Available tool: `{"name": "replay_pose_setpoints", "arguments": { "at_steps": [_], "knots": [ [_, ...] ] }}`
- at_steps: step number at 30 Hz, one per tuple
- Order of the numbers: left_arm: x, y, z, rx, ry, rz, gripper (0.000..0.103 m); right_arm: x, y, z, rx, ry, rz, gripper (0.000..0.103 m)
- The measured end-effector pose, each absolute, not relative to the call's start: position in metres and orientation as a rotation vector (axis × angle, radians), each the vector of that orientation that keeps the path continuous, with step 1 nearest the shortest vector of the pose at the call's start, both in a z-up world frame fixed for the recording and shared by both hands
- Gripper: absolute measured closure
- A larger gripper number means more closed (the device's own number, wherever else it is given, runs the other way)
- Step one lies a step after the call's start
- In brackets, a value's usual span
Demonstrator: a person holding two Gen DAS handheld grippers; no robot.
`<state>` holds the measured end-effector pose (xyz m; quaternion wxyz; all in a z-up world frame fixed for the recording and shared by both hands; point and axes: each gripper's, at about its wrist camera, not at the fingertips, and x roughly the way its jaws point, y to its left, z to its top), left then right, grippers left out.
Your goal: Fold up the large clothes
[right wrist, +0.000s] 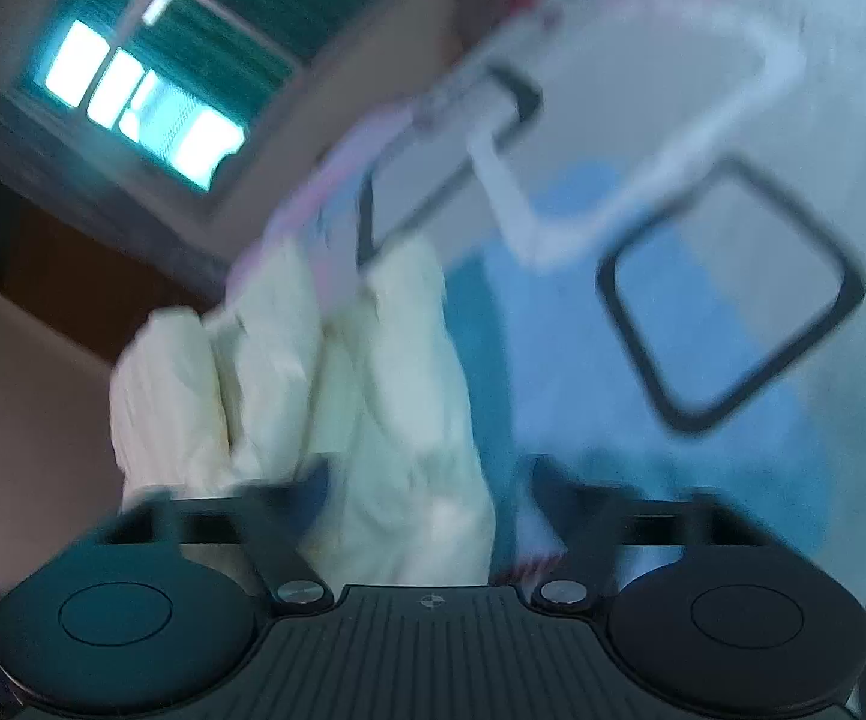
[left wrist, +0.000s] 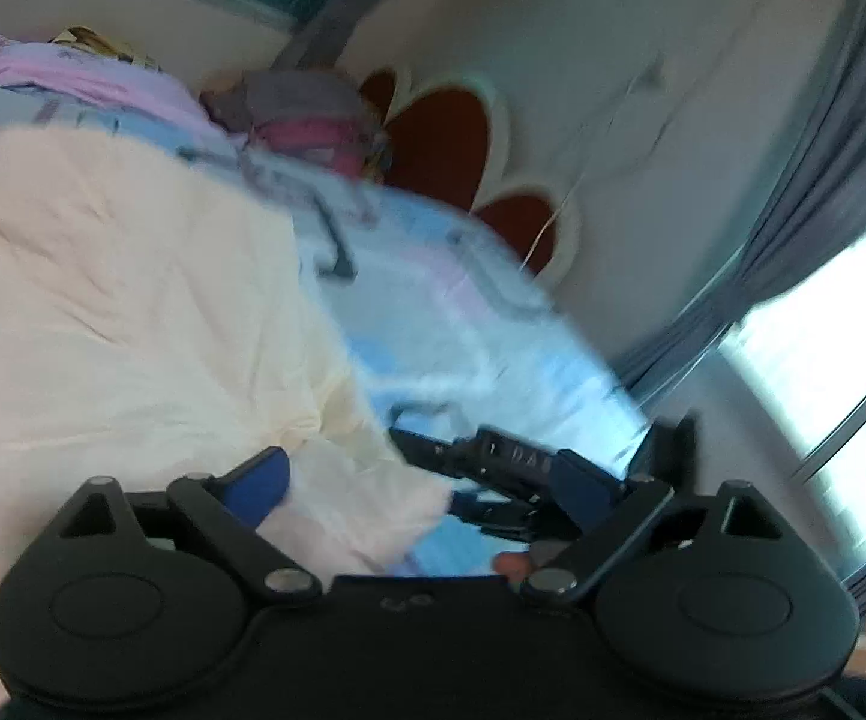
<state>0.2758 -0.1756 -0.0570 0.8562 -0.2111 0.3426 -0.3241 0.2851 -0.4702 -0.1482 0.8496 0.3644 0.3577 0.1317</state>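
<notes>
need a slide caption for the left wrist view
Open left tool over a cream garment on a patterned bedsheet, right tool beside it.

garment [left wrist: 132,312] on bedsheet [left wrist: 463,324], left side

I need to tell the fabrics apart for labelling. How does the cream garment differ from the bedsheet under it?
The cream garment is plain, while the bedsheet is pale blue and pink with dark square outlines. The garment is crumpled and bunched; the sheet lies spread fairly flat. The garment lies on top, and the sheet reaches out past it. Both are soft cloth on the bed.
</notes>
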Motion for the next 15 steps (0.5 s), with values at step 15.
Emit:
{"name": "replay_pose_setpoints", "arguments": {
  "at_steps": [15],
  "knots": [
    [0.354, -0.029, -0.110, -0.494, 0.713, -0.345, 0.048, 0.351, -0.409, -0.115, 0.819, 0.752, 0.537, 0.007]
  ]
}}
